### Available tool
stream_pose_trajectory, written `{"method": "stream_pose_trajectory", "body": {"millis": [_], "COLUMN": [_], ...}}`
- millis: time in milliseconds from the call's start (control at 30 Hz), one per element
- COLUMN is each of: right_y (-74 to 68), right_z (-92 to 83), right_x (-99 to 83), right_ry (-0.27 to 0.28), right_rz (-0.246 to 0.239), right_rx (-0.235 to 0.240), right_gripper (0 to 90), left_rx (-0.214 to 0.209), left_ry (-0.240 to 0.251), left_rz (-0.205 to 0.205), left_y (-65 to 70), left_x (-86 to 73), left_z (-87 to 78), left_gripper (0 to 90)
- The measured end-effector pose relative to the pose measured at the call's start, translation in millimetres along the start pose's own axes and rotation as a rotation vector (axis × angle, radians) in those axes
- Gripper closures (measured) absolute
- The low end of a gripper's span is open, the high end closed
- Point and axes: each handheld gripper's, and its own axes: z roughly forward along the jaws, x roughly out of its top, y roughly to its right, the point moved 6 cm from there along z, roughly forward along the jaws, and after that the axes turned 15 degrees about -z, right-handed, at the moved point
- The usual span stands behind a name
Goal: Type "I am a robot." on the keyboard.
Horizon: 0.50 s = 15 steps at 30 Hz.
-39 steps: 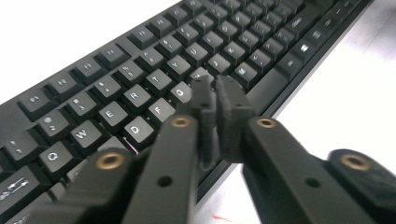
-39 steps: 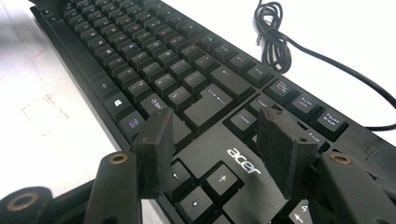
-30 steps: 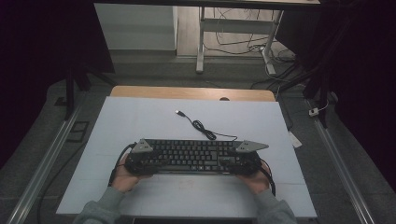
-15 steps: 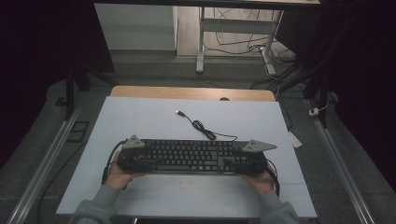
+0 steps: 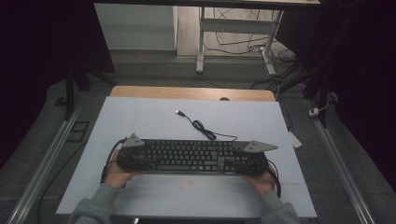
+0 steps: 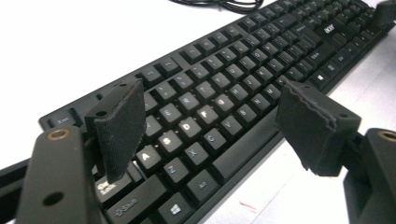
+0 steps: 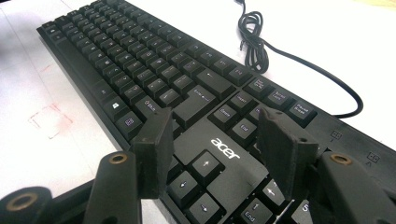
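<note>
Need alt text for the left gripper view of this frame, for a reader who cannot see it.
A black keyboard lies slantwise on a white table, seen over the left gripper, whose two black jaws stand wide apart above the letter keys, having just opened, with nothing gripped. The keyboard's cable shows at the top edge.

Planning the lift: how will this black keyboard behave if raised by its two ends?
The keyboard looks like a long rigid slab, so it would probably stay straight rather than sag. It seems light for its length. Its loose cable lies coiled on the table and would likely drag behind.
</note>
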Motion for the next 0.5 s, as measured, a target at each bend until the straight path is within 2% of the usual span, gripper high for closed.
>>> {"method": "stream_pose_trajectory", "body": {"millis": [167, 267, 500], "right_y": [-0.5, -0.1, -1.3], "right_z": [1.1, 1.4, 6.2], "right_x": [-1.3, -0.9, 0.1], "right_ry": [-0.011, -0.011, -0.021], "right_rz": [-0.006, -0.011, -0.017], "right_rx": [-0.003, -0.008, -0.003], "right_gripper": [46.1, 46.3, 46.4], "left_rx": [0.021, 0.034, 0.051], "left_ry": [0.010, 0.013, 0.004], "left_rz": [-0.010, -0.026, -0.031], "left_y": [-8.0, -13.0, -21.4], "left_x": [3.1, 3.6, 1.7], "left_z": [-3.7, -6.0, -6.4], "left_gripper": [29.8, 37.2, 56.0]}}
